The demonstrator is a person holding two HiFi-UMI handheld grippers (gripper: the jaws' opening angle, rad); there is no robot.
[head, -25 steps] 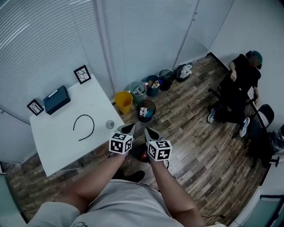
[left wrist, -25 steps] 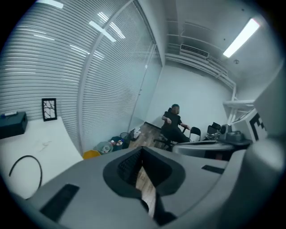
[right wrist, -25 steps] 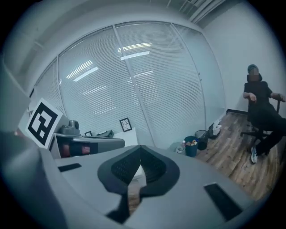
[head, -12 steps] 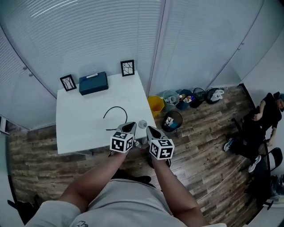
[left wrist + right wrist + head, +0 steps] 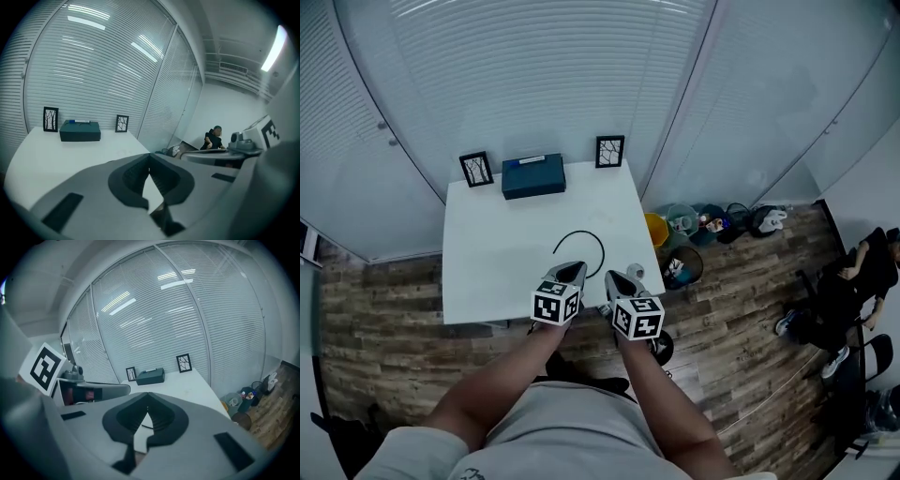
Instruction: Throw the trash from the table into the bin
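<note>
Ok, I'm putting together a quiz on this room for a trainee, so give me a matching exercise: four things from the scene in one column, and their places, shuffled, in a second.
Things
1. dark box
2. black cable
3. yellow bin
4. seated person

Places
A. on the floor beside the right edge of the table
B. at the far right of the room
C. between the two picture frames
D. lying loose on the table, near its front edge

Pairs: 1-C, 2-D, 3-A, 4-B
</note>
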